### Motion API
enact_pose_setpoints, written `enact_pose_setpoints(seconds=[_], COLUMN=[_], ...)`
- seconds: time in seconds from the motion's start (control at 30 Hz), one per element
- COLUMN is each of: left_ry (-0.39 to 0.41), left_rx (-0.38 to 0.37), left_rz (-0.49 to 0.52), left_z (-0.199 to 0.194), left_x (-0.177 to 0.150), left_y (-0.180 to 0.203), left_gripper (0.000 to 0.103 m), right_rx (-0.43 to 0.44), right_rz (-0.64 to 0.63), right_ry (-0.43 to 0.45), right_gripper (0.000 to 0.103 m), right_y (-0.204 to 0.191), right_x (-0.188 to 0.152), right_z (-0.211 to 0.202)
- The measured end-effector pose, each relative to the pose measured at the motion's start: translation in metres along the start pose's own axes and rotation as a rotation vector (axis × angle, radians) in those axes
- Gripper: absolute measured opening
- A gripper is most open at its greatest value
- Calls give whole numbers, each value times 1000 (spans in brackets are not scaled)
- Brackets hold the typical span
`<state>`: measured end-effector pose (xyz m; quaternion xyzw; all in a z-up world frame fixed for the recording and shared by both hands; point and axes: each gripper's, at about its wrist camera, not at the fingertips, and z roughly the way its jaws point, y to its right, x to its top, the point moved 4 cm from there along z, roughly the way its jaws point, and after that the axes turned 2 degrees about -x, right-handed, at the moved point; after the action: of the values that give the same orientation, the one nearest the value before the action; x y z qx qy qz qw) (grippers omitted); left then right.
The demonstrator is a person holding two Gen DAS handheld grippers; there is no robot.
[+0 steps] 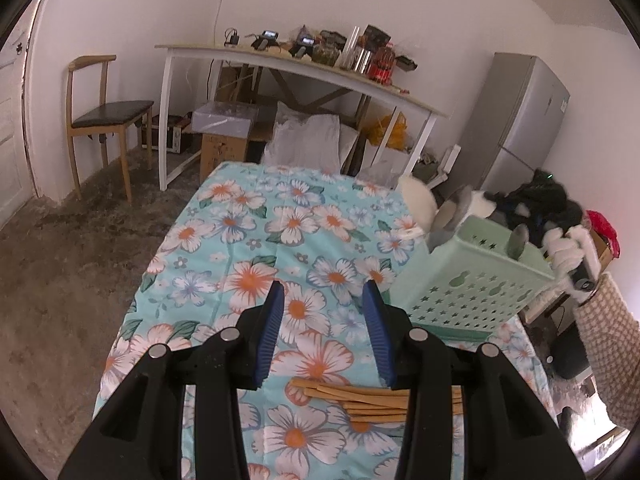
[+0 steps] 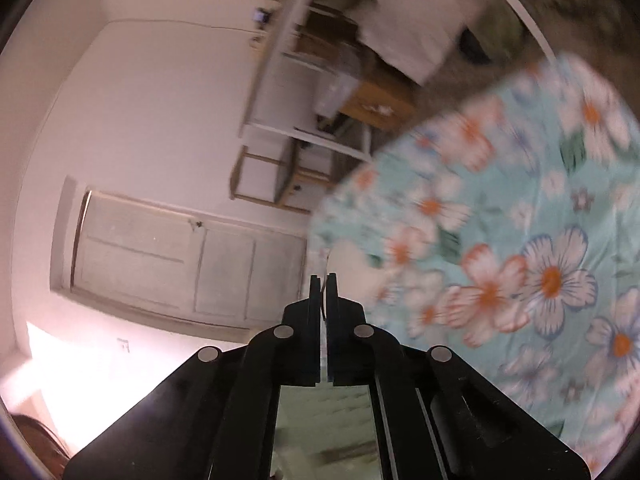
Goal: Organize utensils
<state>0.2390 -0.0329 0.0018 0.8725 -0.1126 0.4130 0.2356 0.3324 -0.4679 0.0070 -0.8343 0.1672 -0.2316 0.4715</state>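
Observation:
A mint green perforated utensil holder (image 1: 472, 280) stands at the right on the floral tablecloth (image 1: 248, 240). Grey spoon ends (image 1: 518, 240) stick out of its top, one of them blurred. A bundle of wooden chopsticks (image 1: 360, 400) lies flat on the cloth, partly hidden under my left gripper (image 1: 323, 286). That gripper hovers open above the cloth, left of the holder, with nothing between its blue pads. My right gripper (image 2: 323, 278) is shut, its fingers together with nothing visible between them. Its view is rolled and blurred, aimed past the cloth's edge (image 2: 520, 240) toward the wall.
Beyond the table's far end stand a cluttered white desk (image 1: 280, 60), a wooden chair (image 1: 108, 112), boxes and bags underneath, and a grey fridge (image 1: 520, 120). A black-and-white heap (image 1: 540, 204) lies behind the holder. The right wrist view shows a pale door (image 2: 180, 260).

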Motion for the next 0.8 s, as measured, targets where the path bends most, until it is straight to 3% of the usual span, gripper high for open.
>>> enact_pose_setpoints(seconds=[0.23, 0.47, 0.6, 0.8], left_ry=[52, 46, 35, 29], left_rx=[-2, 9, 2, -14], left_rz=[10, 25, 31, 20], left_z=[-28, -48, -53, -60], left_x=[1, -11, -19, -30], left_y=[11, 19, 24, 27], left_gripper=[39, 39, 39, 39], right_rx=[14, -27, -70, -128], right_rz=[-147, -276, -277, -198], right_ry=[113, 175, 175, 119], right_gripper=[0, 0, 0, 0], right_y=[-91, -152, -150, -122], right_x=[-32, -101, -131, -133], right_z=[-76, -143, -157, -132])
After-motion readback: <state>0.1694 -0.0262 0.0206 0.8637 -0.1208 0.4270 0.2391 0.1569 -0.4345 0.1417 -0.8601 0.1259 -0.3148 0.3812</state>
